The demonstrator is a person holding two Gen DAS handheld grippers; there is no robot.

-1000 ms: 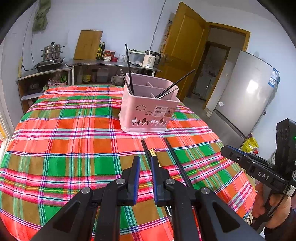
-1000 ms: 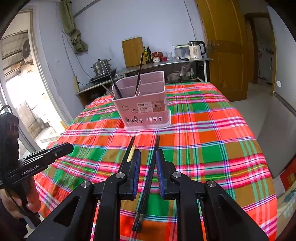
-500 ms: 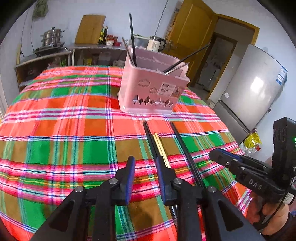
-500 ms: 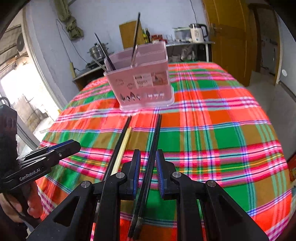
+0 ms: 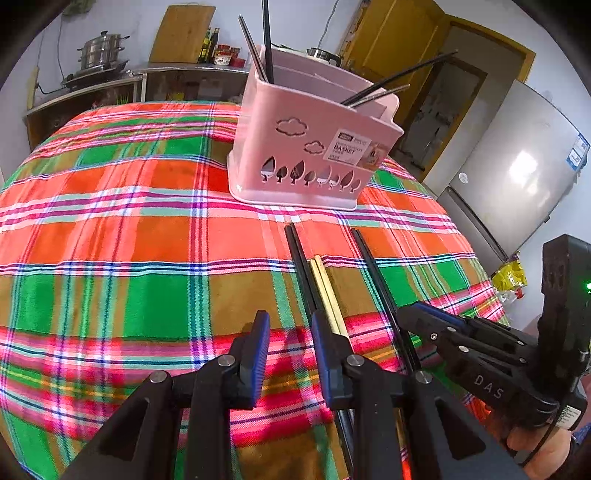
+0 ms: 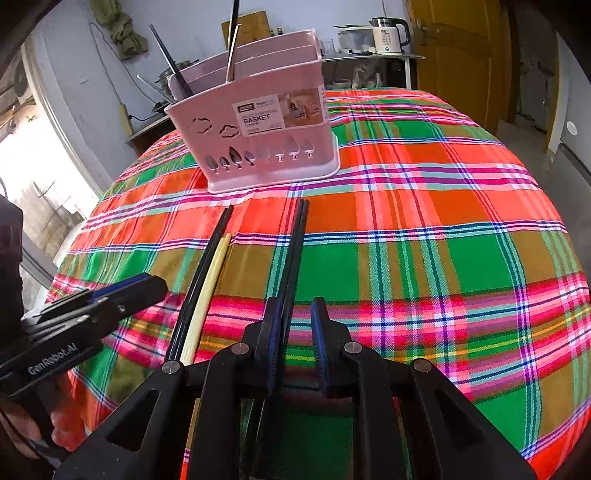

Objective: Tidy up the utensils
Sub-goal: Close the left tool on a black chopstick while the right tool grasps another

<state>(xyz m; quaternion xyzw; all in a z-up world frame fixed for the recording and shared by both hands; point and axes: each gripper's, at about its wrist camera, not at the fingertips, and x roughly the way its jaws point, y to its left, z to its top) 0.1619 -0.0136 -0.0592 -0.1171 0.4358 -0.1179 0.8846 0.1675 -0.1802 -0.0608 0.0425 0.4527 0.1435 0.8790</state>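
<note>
Lying lengthwise on the plaid tablecloth point(image 5: 110, 236), three sets of chopsticks point their far tips at the pink basket point(image 5: 314, 147): a black pair point(image 5: 299, 258), a pale wooden pair point(image 5: 325, 284) just beside it, and a second black pair point(image 6: 295, 251) a little apart. The basket stands upright beyond their tips, with several dark chopsticks point(image 5: 266, 40) leaning in its compartments. My left gripper point(image 5: 288, 354) is spread, empty, near the wooden pair's near end. My right gripper point(image 6: 295, 339) is slightly parted with the second black pair running between its fingers; I cannot tell whether they press it. Only the left view shows the fridge point(image 5: 517, 177); only the right shows the kettle point(image 6: 388, 35).
</note>
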